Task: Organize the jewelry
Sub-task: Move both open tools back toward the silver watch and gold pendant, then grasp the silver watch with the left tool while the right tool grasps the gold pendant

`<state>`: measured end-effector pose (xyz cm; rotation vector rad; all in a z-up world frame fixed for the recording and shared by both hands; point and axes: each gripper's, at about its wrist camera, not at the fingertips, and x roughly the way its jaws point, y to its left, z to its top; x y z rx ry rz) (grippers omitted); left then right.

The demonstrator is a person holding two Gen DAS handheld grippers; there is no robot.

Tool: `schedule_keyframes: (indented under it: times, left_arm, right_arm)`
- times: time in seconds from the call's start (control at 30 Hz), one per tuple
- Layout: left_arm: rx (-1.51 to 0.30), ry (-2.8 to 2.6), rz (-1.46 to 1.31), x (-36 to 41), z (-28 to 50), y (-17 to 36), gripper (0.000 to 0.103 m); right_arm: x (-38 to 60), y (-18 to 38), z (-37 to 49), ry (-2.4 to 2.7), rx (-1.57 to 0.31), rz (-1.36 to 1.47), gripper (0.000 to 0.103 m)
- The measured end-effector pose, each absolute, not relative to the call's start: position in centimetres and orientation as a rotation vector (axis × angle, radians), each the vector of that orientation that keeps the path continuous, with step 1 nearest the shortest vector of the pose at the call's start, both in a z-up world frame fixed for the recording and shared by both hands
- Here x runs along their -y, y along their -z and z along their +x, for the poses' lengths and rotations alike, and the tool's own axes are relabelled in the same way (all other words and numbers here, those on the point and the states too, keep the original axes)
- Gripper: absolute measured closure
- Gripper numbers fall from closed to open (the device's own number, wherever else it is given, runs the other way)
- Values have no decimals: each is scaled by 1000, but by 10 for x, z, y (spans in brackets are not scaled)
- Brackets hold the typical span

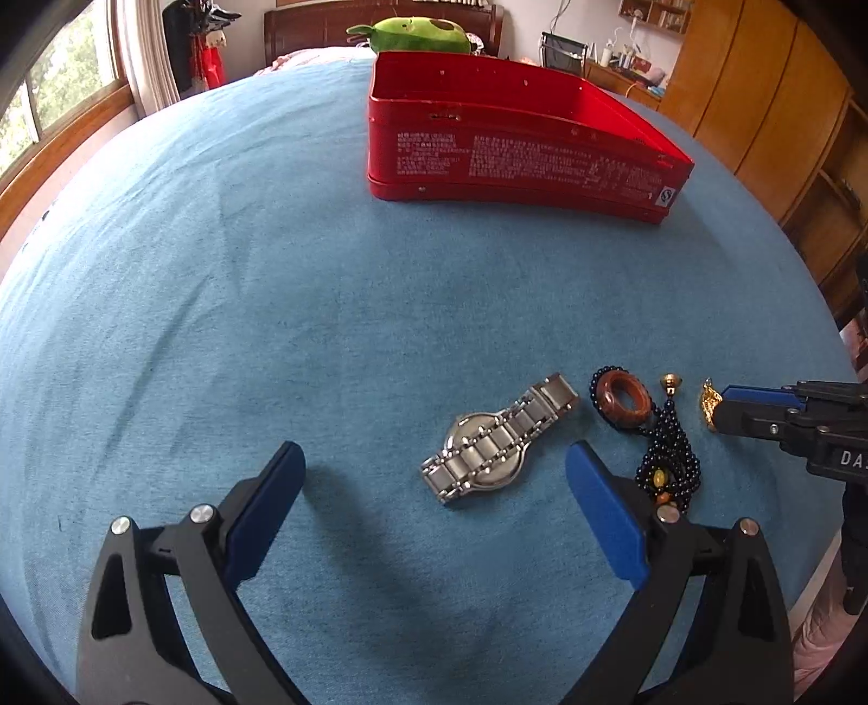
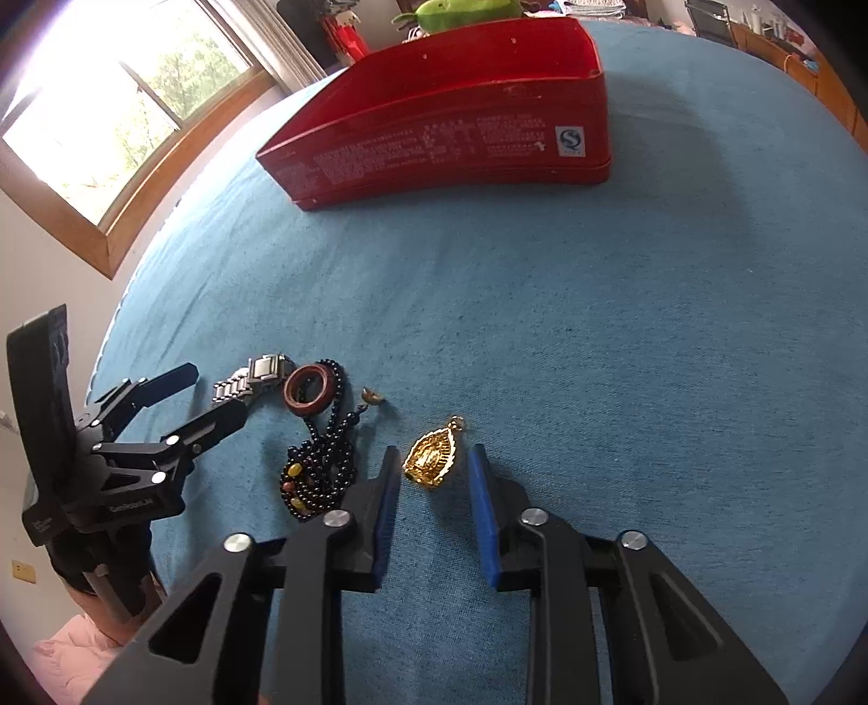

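Observation:
A silver watch (image 1: 496, 439) lies on the blue cloth, just ahead of my open left gripper (image 1: 434, 461) and between its fingers. Right of it lie a brown ring (image 1: 625, 395) and a dark bead necklace (image 1: 670, 450). A gold pendant (image 2: 431, 458) lies between the fingertips of my right gripper (image 2: 434, 461), which is open around it without touching. The pendant also shows in the left wrist view (image 1: 708, 404), partly hidden by the right gripper (image 1: 727, 409). The watch (image 2: 255, 377), ring (image 2: 310, 391) and beads (image 2: 325, 461) show left of the right gripper.
An open red tin box (image 1: 515, 157) stands farther back on the blue bedcover (image 1: 217, 303); it also shows in the right wrist view (image 2: 450, 135). A green plush toy (image 1: 417, 33) lies behind it. A window is at the left, wooden cabinets at the right.

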<state>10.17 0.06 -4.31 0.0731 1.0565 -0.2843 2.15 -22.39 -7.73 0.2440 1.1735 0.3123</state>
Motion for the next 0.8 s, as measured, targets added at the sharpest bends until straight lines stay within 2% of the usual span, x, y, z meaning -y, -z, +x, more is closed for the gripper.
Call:
schedule_keyframes:
  times: [0.07,0.33,0.47,0.53,0.7,0.77,0.8]
  left_arm:
    - [-1059,284,77,0,103,45,7]
    - [-1069,315,107,7,103,48,9]
    - [-1063,326,134,11,102,47,30]
    - [-1062,326,139,12,104,46,37]
    - [-1053,357,176,23,106,46,46]
    - [-1051,378,184,28,104,45,62]
    - [-1053,385,181,28,103,44,66]
  right_arm:
    - [221,77,21,-314,-1171,233,83]
    - [218,74,16,-311,-1156,198,83]
    - [221,75,17,-317,-1153,208,83]
    - [222,75,17,-320,-1152,212,83]
    - [227,75,20,-319,-1150,229,83]
    - [229,74,20,-319,-1151,232,83]
    - [230,74,20,-318,-1151,233,83]
